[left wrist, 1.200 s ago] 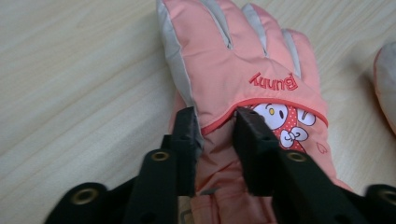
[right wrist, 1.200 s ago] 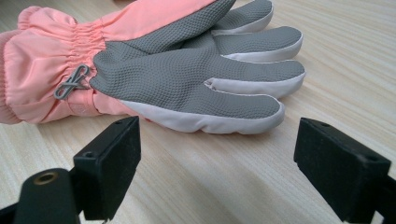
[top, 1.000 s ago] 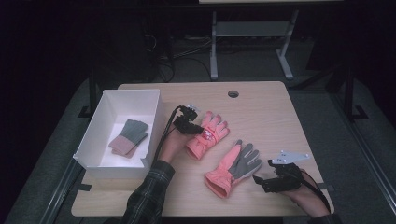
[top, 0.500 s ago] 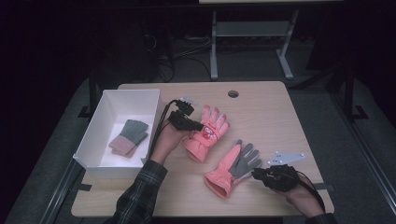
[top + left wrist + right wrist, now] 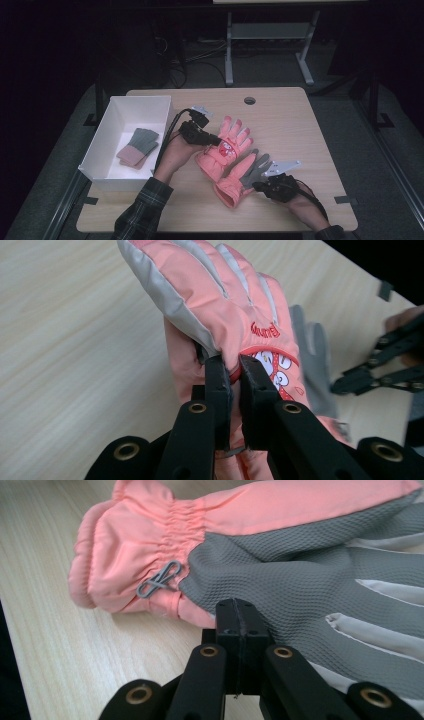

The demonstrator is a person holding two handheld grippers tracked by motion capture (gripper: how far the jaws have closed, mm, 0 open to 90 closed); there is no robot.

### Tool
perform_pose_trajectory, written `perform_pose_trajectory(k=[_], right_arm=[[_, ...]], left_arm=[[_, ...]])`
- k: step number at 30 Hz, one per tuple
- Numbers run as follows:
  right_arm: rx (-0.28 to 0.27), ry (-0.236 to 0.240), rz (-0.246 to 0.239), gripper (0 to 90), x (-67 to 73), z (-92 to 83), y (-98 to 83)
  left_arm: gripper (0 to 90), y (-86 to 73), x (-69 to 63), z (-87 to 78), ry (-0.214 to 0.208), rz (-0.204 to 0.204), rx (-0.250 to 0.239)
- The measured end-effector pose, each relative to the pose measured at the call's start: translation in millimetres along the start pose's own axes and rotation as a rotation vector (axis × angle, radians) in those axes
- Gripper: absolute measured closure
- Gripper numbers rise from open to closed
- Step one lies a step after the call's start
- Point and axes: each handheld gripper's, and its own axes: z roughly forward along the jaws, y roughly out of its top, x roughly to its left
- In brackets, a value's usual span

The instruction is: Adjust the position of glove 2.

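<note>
Two pink gloves lie overlapped on the wooden table. The far one (image 5: 231,144) (image 5: 225,295) shows its printed back. My left gripper (image 5: 216,142) (image 5: 235,367) is shut on a fold of it near the print and holds that side slightly raised. The near glove (image 5: 252,167) (image 5: 300,575) lies grey palm up, with a small grey clip at its cuff. My right gripper (image 5: 256,186) (image 5: 240,605) rests at this glove's lower palm edge. Its jaws have just been closing and now meet flat, with no fabric visible between the pads.
A white box (image 5: 100,150) stands at the table's left with a folded grey and pink item (image 5: 137,147) inside. A cable hole (image 5: 249,100) sits near the table's far edge. Bare wood (image 5: 300,135) stretches to the right of the gloves. A metal stand (image 5: 229,45) rises behind the table.
My right gripper slid left up to the grey-palmed glove and its jaws came together. My left hand rose a little, still holding the printed glove.
</note>
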Motion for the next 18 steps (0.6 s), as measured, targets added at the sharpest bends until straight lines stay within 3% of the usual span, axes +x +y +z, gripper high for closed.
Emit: perform_pose_trajectory(k=[4,8,11,18], right_arm=[[-0.009,0.0,-0.006,90.0,0.6,-0.2,0.9],[-0.041,-0.025,0.018,90.0,-7.1,-11.5,-1.1],[-0.068,-0.061,0.053,89.8,-18.9,-23.4,-6.8],[-0.082,-0.124,0.095,89.2,-36.0,-38.3,-15.5]], left_arm=[[83.7,1.8,-7.1,-0.2,-0.013,0.008,0.002],[83.7,7.7,-15.1,1.8,-0.047,0.037,0.012],[83.7,13.7,-26.8,5.6,-0.08,0.052,0.01],[83.7,17.0,-39.0,19.0,-0.137,0.076,0.039]])
